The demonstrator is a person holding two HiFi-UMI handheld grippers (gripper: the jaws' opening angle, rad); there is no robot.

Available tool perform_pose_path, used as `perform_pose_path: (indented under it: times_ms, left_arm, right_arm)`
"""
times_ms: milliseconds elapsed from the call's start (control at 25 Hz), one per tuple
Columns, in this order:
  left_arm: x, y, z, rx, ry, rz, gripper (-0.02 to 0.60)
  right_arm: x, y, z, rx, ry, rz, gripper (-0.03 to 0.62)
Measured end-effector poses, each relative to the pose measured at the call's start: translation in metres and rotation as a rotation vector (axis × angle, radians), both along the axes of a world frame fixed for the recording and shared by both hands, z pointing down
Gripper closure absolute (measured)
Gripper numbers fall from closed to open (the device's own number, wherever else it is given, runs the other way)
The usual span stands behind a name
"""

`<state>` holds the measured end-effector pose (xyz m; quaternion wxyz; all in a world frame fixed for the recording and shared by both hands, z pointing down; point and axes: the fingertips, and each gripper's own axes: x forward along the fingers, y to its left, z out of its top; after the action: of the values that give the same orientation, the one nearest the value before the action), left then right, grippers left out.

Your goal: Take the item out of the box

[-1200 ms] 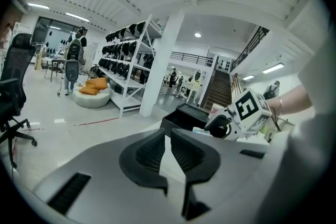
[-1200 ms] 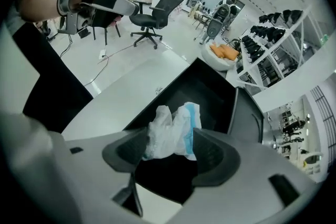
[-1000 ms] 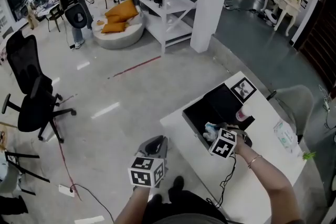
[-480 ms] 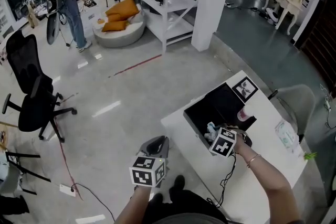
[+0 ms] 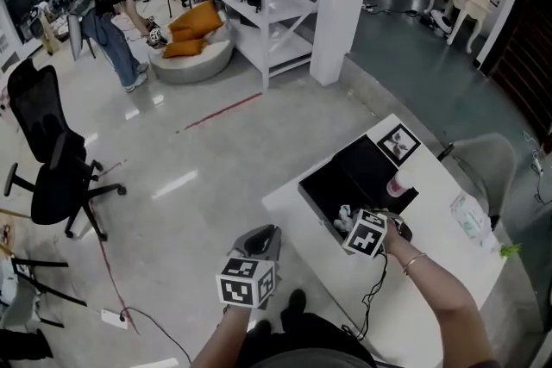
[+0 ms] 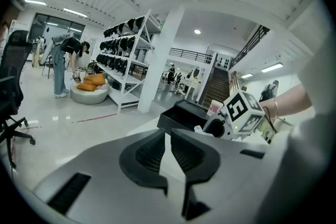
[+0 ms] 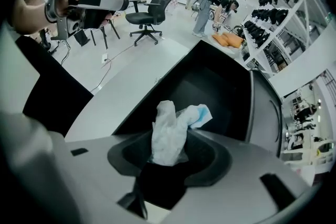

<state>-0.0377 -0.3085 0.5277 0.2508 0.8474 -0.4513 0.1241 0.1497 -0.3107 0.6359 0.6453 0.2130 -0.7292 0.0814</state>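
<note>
Right gripper [image 5: 352, 224], head view: reaching into the near end of the open black box [image 5: 354, 172] on the white table [image 5: 302, 215], at a crumpled white item [image 5: 344, 213]; left gripper [image 5: 261, 235] held off the table edge, above the floor. Left gripper view: jaws drawn together, nothing between them. Right gripper view: jaws closing, not yet clamped, with the item, white with a blue patch, standing upright between them at the box's near end.
</note>
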Motion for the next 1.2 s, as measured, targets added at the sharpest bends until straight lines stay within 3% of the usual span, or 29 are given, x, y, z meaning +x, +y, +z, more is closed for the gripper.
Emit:
perform_pose_path:
  times_ms: [440,880,1200]
  left_arm:
    - [0.003,0.001,-0.001,0.001,0.0,0.021,0.549]
    - [0.014,0.002,-0.002,0.007,-0.002,0.064,0.549]
    - [0.023,-0.001,-0.002,0.009,-0.007,0.114,0.549]
  right_arm:
    - [-0.003,0.0,-0.008,0.044,-0.054,0.048,0.445]
    - [0.005,0.011,-0.026,0.125,-0.154,0.183,0.448]
    - [0.01,0.011,-0.053,0.227,-0.282,0.337,0.448]
